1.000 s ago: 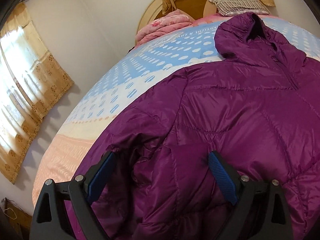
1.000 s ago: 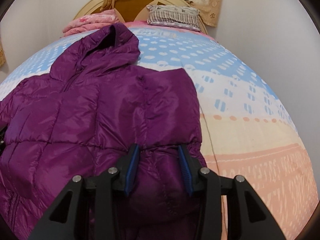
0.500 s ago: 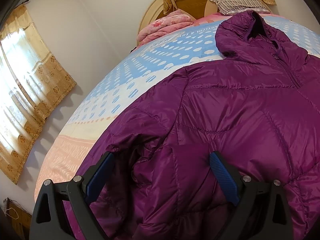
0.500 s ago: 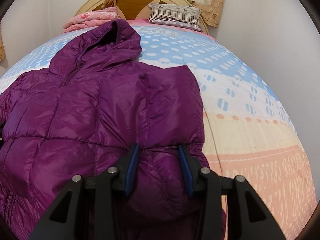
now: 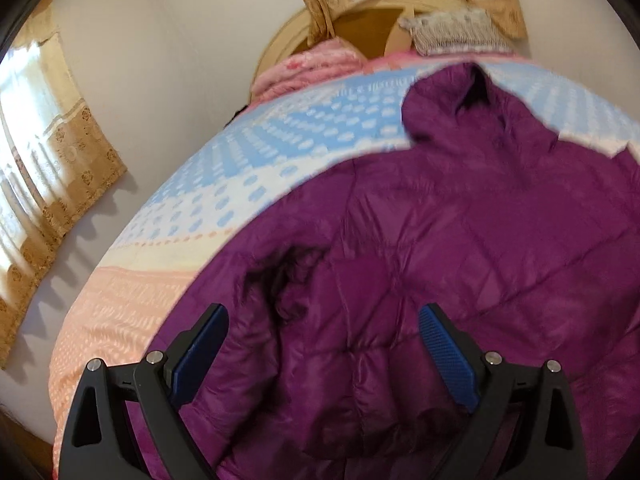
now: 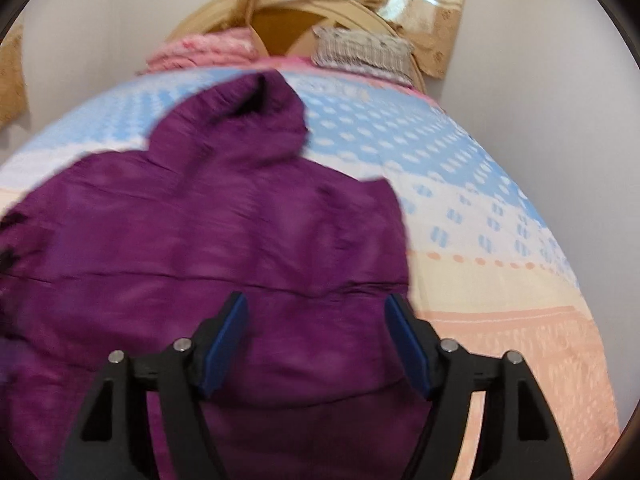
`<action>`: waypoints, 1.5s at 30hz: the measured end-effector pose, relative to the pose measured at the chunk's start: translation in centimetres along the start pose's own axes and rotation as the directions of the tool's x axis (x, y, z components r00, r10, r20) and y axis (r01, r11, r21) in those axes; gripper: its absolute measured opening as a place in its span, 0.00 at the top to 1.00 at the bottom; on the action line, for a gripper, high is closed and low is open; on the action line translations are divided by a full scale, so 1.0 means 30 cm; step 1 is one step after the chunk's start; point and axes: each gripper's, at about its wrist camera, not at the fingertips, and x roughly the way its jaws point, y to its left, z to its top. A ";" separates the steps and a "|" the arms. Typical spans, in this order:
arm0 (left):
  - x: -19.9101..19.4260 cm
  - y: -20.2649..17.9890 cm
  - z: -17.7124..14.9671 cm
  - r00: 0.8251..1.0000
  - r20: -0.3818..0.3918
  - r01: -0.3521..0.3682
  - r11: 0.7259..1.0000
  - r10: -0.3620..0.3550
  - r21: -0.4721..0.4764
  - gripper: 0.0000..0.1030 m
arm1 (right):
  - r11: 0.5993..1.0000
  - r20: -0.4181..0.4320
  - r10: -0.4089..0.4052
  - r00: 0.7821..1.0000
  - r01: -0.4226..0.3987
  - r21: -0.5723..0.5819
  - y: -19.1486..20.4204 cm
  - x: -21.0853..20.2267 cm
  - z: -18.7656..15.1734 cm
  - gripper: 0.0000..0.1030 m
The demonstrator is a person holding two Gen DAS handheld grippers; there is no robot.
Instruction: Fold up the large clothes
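A purple hooded puffer jacket (image 5: 460, 248) (image 6: 224, 240) lies spread on the bed, hood toward the headboard. My left gripper (image 5: 322, 316) hangs open above the jacket's left sleeve area, its blue pads wide apart and clear of the fabric. My right gripper (image 6: 316, 306) hovers over the jacket's lower right part; its jaws are opening and nothing is pressed between the pads. Both views are blurred by motion.
The bed sheet (image 5: 248, 168) (image 6: 480, 208) is blue-dotted, fading to cream and peach. Folded pink blankets (image 5: 316, 64) (image 6: 200, 50) and a striped pillow (image 5: 456, 32) (image 6: 364, 50) sit by the wooden headboard (image 6: 280, 20). A curtained window (image 5: 44, 152) is on the left wall.
My right gripper let go of the jacket's lower edge and its jaws spread. Both grippers lifted and drew back, so more of the jacket and bed shows.
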 end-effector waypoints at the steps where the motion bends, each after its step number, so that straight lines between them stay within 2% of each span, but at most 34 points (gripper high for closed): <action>1: 0.035 -0.006 -0.011 1.000 -0.029 -0.013 1.000 0.013 0.000 0.06 | 0.999 -0.008 0.034 0.999 -0.034 -0.006 0.031 0.001 -0.001 0.29; 2: 0.077 -0.006 -0.024 0.997 -0.072 -0.008 1.000 0.008 -0.009 0.06 | 0.999 -0.017 0.049 0.999 -0.049 -0.020 0.054 0.011 0.000 0.31; 3: 0.098 0.006 -0.028 0.995 -0.092 0.021 0.999 -0.024 -0.040 0.06 | 0.998 -0.026 0.048 0.999 -0.049 -0.051 0.086 0.027 -0.006 0.38; 5: 0.105 0.021 -0.024 0.994 -0.097 0.041 0.997 -0.048 -0.065 0.06 | 0.994 -0.048 0.030 0.998 -0.035 -0.102 0.127 0.073 -0.031 0.45; 7: 0.114 0.022 -0.028 0.992 -0.102 0.060 0.995 -0.068 -0.078 0.05 | 0.993 -0.092 0.030 0.995 -0.040 -0.112 0.142 0.135 -0.064 0.45; 14: 0.119 0.012 -0.025 0.993 -0.099 0.055 0.995 -0.063 -0.083 0.04 | 0.992 -0.075 0.017 0.997 -0.026 -0.120 0.149 0.155 -0.082 0.45; 17: 0.103 0.042 -0.019 0.991 -0.110 0.062 0.995 -0.071 -0.080 0.04 | 0.993 -0.087 0.022 0.996 -0.032 -0.114 0.138 0.155 -0.073 0.42; 18: 0.080 0.064 -0.019 0.992 -0.107 0.052 0.996 -0.060 -0.076 0.04 | 0.994 -0.098 0.028 0.995 -0.038 -0.103 0.125 0.146 -0.063 0.37; 20: 0.001 0.140 -0.020 0.997 -0.055 0.055 0.995 -0.060 -0.089 0.04 | 0.997 -0.099 0.034 0.995 -0.040 -0.065 0.090 0.097 -0.050 0.30; 21: -0.042 0.197 -0.031 0.998 -0.027 0.055 0.994 -0.057 -0.098 0.04 | 0.998 -0.070 0.047 0.996 -0.050 -0.037 0.066 0.051 -0.051 0.24; 23: -0.095 0.299 -0.076 1.000 0.001 0.024 0.994 -0.024 -0.110 0.04 | 0.997 -0.037 0.079 0.996 -0.079 -0.016 0.038 -0.032 -0.066 0.13; 24: -0.110 0.350 -0.109 1.000 0.003 0.001 0.994 -0.001 -0.112 0.04 | 0.995 -0.026 0.095 0.995 -0.095 -0.023 0.029 -0.084 -0.087 0.10; 26: -0.112 0.489 -0.211 0.997 -0.042 -0.075 0.989 0.070 -0.126 0.04 | 0.992 -0.020 0.108 0.994 -0.109 -0.061 0.030 -0.163 -0.141 0.10; 28: -0.102 0.593 -0.298 0.990 -0.087 -0.120 0.981 0.108 -0.150 0.04 | 0.990 -0.017 0.109 0.994 -0.110 -0.092 0.035 -0.212 -0.191 0.10; 29: -0.095 0.666 -0.365 0.982 -0.132 -0.155 0.973 0.133 -0.173 0.04 | 0.988 -0.016 0.110 0.994 -0.111 -0.106 0.040 -0.235 -0.220 0.10; 33: -0.115 0.827 -0.531 0.971 -0.213 -0.166 0.947 0.108 -0.276 0.04 | 0.982 -0.003 0.112 0.994 -0.111 -0.151 0.071 -0.293 -0.314 0.10; 35: -0.133 0.882 -0.615 0.968 -0.244 -0.139 0.923 0.051 -0.359 0.04 | 0.981 0.011 0.110 0.994 -0.106 -0.164 0.086 -0.321 -0.344 0.10; 39: -0.134 0.884 -0.700 0.966 -0.255 -0.092 0.882 -0.034 -0.463 0.04 | 0.977 0.040 0.125 0.991 -0.116 -0.177 0.127 -0.377 -0.393 0.10; 41: -0.144 0.857 -0.708 0.970 -0.232 -0.051 0.876 -0.071 -0.480 0.05 | 0.976 0.047 0.127 0.991 -0.116 -0.185 0.138 -0.399 -0.417 0.10; 42: -0.146 0.849 -0.708 0.971 -0.223 -0.036 0.875 -0.083 -0.482 0.20 | 0.975 0.049 0.127 0.991 -0.116 -0.188 0.141 -0.409 -0.427 0.10; 43: -0.155 0.841 -0.690 0.975 -0.196 -0.002 0.873 -0.107 -0.488 0.47 | 0.976 0.054 0.125 0.991 -0.112 -0.188 0.139 -0.418 -0.433 0.10; 44: -0.163 0.837 -0.673 0.976 -0.183 0.016 0.881 -0.117 -0.473 0.85 | 0.977 0.059 0.122 0.991 -0.109 -0.186 0.134 -0.427 -0.437 0.10; 45: -0.169 0.831 -0.647 0.974 -0.180 0.044 0.889 -0.140 -0.455 0.88 | 0.978 0.067 0.117 0.991 -0.104 -0.179 0.125 -0.440 -0.438 0.10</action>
